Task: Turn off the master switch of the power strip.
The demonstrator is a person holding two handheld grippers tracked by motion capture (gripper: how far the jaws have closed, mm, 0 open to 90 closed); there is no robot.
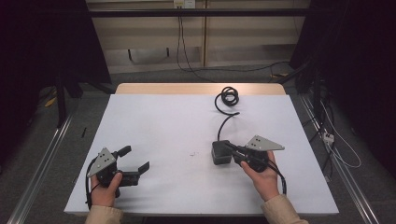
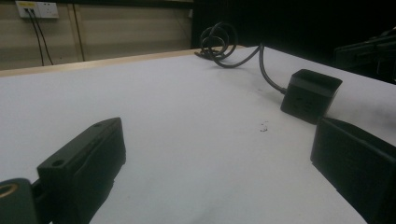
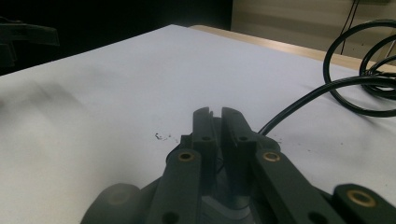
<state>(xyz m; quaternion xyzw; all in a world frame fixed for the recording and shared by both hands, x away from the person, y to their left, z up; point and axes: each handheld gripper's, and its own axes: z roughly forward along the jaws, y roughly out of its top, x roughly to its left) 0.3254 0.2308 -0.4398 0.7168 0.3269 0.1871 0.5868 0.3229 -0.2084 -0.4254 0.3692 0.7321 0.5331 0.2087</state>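
You are holding your left tool [image 1: 138, 158] low over the near left part of the white surface [image 1: 177, 126], with its two black jaws standing wide apart and nothing between them; in the left gripper view the same jaws are rising at the bottom corners with bare white surface between them. Your left hand [image 1: 105, 189] is gripping the tool body close to the near edge. Your right hand [image 1: 261, 179] is holding the right tool [image 1: 229, 148] toward the near right part of the surface, pointing it leftward at a black cube-shaped power adapter [image 1: 221, 152] that is sitting on the surface just right of centre, nearer the near edge than the far one. In the right gripper view the jaws of the right tool [image 3: 217, 112] are lying pressed nearly together, with only a thin slit between them, and I cannot tell whether they are pinching any part of the adapter or merely touching it. A black cable [image 1: 223, 125] is running from the adapter toward the far edge, where it is ending in a coil [image 1: 227, 97] lying by the far edge, right of the middle. A few small dark specks [image 1: 192, 154] are lying on the surface between your two tools, just left of the adapter
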